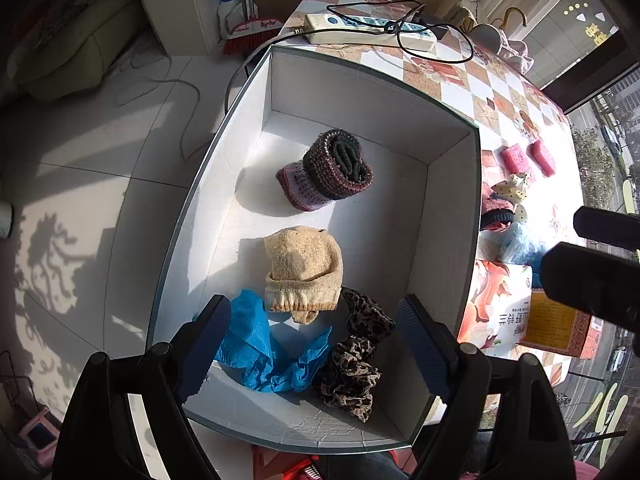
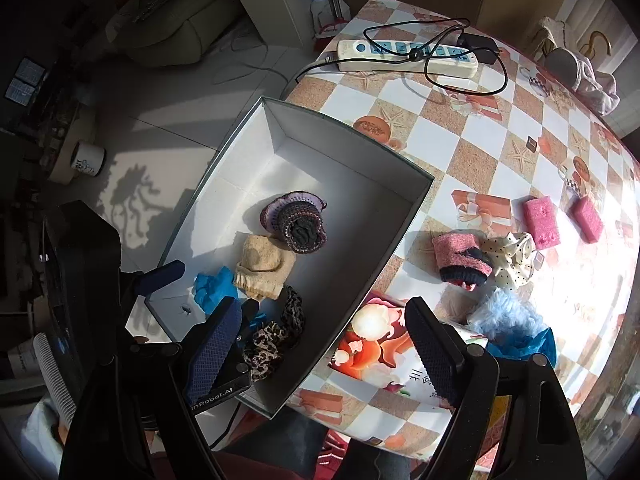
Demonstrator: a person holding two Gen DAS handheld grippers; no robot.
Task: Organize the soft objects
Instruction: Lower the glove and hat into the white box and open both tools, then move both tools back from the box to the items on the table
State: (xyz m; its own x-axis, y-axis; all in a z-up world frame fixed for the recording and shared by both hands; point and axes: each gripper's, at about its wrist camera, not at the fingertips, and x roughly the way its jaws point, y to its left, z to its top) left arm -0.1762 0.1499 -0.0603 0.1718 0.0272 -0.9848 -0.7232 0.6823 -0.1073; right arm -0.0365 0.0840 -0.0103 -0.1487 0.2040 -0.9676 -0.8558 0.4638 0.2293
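A white box [image 1: 452,216] [image 2: 408,216] sits on the checked table. Inside lie a rolled purple knit sock [image 1: 332,170] [image 2: 298,222], a beige sock [image 1: 302,270] [image 2: 264,266], a blue plastic cover [image 1: 264,344] [image 2: 212,286] and a leopard scrunchie [image 1: 356,356] [image 2: 276,332]. My left gripper [image 1: 312,344] is open and empty above the box's near end. My right gripper [image 2: 324,348] is open and empty over the box's right wall. On the table lie a pink sock roll [image 2: 460,262], a dotted scrunchie [image 2: 510,258], two pink sponges [image 2: 540,222] and a blue fluffy thing [image 2: 506,316].
A flowered packet [image 2: 384,348] [image 1: 496,312] lies beside the box. A power strip with a black cable [image 2: 408,56] [image 1: 368,32] is at the table's far end. The floor lies left of the table edge, with a broom [image 1: 252,36] and a mug [image 2: 88,160].
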